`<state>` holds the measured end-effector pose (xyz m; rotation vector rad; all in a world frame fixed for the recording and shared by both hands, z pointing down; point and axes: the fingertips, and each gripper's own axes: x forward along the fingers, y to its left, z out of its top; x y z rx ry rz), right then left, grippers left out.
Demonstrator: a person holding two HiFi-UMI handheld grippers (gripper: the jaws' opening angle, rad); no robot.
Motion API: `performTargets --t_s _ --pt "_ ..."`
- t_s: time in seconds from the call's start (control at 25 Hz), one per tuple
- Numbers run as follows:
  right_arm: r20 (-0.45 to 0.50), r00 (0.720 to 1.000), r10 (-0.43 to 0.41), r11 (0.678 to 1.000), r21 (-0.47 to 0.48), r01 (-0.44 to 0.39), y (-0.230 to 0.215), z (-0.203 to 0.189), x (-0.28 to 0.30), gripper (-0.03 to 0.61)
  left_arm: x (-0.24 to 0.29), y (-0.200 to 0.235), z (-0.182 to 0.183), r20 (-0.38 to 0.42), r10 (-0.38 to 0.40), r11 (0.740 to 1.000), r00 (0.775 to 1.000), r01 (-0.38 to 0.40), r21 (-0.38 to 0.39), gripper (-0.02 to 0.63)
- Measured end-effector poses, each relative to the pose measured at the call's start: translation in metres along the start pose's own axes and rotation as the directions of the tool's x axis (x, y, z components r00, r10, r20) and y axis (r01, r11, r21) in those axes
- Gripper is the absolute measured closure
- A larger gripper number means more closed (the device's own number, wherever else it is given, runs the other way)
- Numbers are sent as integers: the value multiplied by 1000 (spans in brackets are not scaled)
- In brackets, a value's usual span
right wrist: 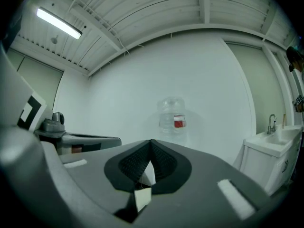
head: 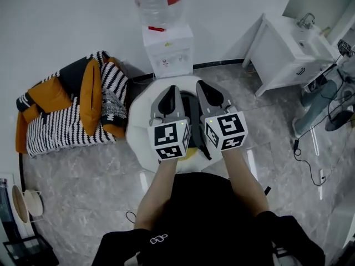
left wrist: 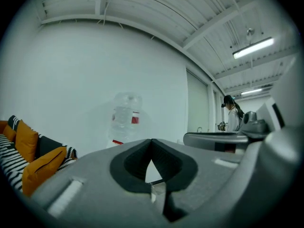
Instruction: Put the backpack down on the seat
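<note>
In the head view a dark backpack (head: 192,117) with a yellow patch lies on a white round seat (head: 138,127), mostly hidden beneath my two grippers. My left gripper (head: 170,91) and right gripper (head: 203,86) are held side by side just above it, pointing away from me toward the wall. Both are shut with nothing between the jaws. The left gripper view shows its closed gripper (left wrist: 152,145) aimed at the wall, and the right gripper view shows its closed gripper (right wrist: 151,145) the same way. Neither gripper view shows the backpack.
A water dispenser (head: 168,50) with a clear bottle (head: 158,3) stands against the wall behind the seat. A striped sofa with orange cushions (head: 71,105) is at the left. A white sink cabinet (head: 288,51) and cables (head: 310,154) are at the right. A person (left wrist: 232,114) stands far off.
</note>
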<state>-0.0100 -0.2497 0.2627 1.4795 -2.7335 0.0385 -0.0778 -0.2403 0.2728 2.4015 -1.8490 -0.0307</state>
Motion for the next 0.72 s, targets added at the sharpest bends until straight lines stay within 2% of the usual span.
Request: performTargets --t_s 0.2,0.72 --pt "10 1000 6 1000 6 -6 -3 2 1 572 -1 0 6 5 15 998 1000 -16 69 615" --pt "16 1000 27 1000 -16 -26 -2 -2 10 572 9 -1 0 -11 0 997 1000 1 78 615"
